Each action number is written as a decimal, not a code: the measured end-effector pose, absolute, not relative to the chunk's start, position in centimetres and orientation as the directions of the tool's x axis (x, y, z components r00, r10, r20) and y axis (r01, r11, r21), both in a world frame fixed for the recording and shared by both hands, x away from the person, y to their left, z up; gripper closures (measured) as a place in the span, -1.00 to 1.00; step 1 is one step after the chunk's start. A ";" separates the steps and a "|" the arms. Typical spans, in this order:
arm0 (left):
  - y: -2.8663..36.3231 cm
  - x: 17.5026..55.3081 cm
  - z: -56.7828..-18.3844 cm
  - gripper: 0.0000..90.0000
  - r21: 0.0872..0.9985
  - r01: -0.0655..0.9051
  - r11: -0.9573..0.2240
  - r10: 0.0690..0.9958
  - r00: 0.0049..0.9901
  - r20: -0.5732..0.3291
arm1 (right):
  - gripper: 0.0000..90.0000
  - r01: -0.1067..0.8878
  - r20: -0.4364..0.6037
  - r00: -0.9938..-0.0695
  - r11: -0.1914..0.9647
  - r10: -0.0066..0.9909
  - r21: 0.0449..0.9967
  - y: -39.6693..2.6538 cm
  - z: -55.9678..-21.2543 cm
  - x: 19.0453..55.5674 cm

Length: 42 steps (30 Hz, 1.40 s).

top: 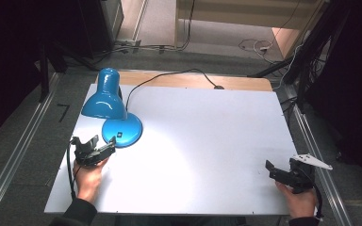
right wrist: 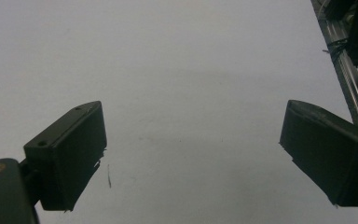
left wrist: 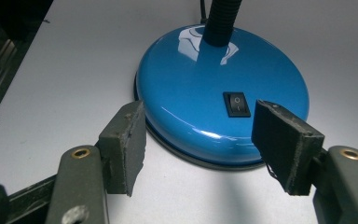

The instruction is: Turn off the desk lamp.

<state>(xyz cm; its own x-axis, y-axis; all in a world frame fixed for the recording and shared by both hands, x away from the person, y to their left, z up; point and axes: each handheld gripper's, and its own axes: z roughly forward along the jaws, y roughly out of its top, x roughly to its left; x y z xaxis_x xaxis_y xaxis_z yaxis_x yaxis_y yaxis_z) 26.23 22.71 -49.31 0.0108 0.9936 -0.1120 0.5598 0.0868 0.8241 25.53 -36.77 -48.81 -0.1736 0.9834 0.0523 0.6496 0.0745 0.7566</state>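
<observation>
Left gripper view: left tool (left wrist: 198,149) gapes wide, empty, just before the blue lamp base (left wrist: 205,88).

You are seated in what looks like a lab or recording workspace: a bare white table (top: 193,141) flanked by aluminium rails (top: 14,155), loose cables (top: 254,45) on grey carpet (top: 160,19), dark equipment racks (top: 325,52) crowding the edges.

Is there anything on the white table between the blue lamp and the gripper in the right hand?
No. In the high view, bare white table stretches from the blue desk lamp's round base to the right gripper.
</observation>
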 end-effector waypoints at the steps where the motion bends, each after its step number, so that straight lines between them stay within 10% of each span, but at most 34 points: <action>1: 22.7 26.3 -49.3 -0.14 0.825 0.558 0.088 0.994 0.008 -0.111 | -0.87 0.650 0.051 -0.174 0.075 0.983 0.757 -36.8 -48.8 25.5; 42: 21.9 27.7 -49.1 1.00 0.844 0.534 0.054 0.992 0.066 -0.106 | -0.87 0.660 0.066 -0.165 0.060 0.984 0.749 -36.9 -49.0 25.7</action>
